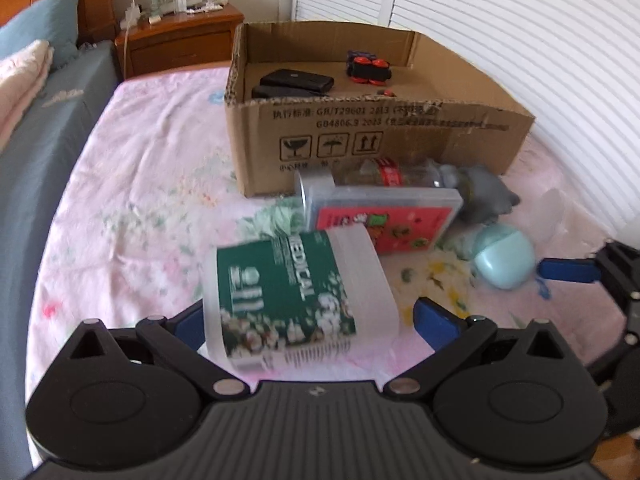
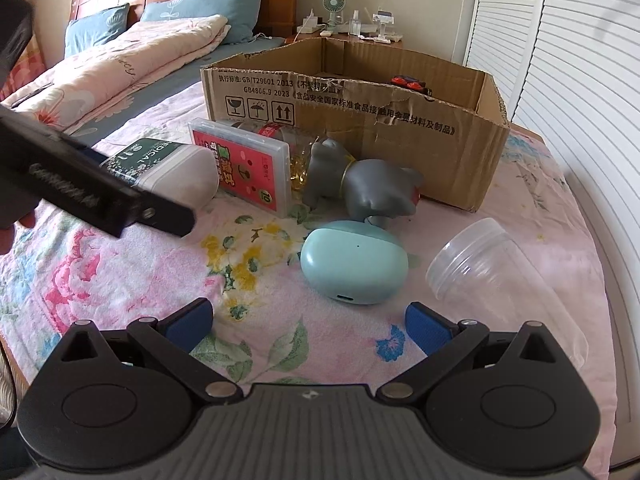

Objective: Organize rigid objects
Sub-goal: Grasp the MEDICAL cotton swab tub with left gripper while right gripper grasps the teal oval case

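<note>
Canister point(image 1: 296, 300) lies sideways, cap rightward.

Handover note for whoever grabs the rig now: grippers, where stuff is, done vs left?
Left gripper: open, jaws straddling the green-label jar lying on the bed, not clamped.
Right gripper: open, empty, hovering just short of the mint earbud case.
Done: black cases and red-and-black toy sit in the cardboard box.
Left on the bed: jar, red card case, clear bottle against the box front, grey figurine, earbud case, clear cup.
</note>
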`<state>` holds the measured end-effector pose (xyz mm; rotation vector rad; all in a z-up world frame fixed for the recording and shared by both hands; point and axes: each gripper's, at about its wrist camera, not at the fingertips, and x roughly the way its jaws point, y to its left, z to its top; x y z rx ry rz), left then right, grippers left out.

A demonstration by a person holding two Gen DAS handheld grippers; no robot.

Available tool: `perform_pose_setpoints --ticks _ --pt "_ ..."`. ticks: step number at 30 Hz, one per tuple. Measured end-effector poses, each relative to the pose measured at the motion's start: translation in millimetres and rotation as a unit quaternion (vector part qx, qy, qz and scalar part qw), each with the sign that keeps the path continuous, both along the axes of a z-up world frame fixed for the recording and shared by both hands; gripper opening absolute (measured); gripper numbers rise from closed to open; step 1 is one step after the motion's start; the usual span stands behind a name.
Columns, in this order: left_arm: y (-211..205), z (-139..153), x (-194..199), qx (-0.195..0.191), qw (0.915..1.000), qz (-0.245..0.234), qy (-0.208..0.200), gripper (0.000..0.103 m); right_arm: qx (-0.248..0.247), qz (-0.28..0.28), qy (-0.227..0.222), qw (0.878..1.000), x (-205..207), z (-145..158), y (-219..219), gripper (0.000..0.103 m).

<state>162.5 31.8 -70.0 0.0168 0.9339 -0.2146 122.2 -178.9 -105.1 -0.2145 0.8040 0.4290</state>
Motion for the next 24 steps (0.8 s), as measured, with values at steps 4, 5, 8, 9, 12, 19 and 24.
perform_pose_setpoints --ticks 4,5,8,9,12,19,24 --pt "4 -2 4 0.019 0.9997 0.013 0.001 0.094 0.001 0.0 -0.003 1.0 2 0 1 0.103" --pt "8 -2 3 0.008 0.9999 0.012 0.004 0.091 0.001 -0.001 -0.003 1.0 3 -1 2 0.103" --pt "20 -3 -1 -0.009 0.9998 0.016 0.011 0.087 0.001 -0.003 -0.004 1.0 9 -1 6 0.103" --pt "22 -3 -2 -0.005 0.9998 0.017 0.011 0.087 0.001 -0.004 -0.004 1.0 11 -1 8 0.103" --pt "27 -2 -7 0.001 0.9998 0.016 0.009 0.087 0.0 0.004 -0.002 1.0 15 0 16 0.103" --pt "26 0 -3 0.008 0.9999 0.008 -0.003 0.087 -0.001 0.019 0.0 1.0 24 1 21 0.103" --pt "21 0 3 0.014 0.9999 -0.004 -0.007 0.087 -0.006 0.015 -0.006 1.0 35 3 24 0.098"
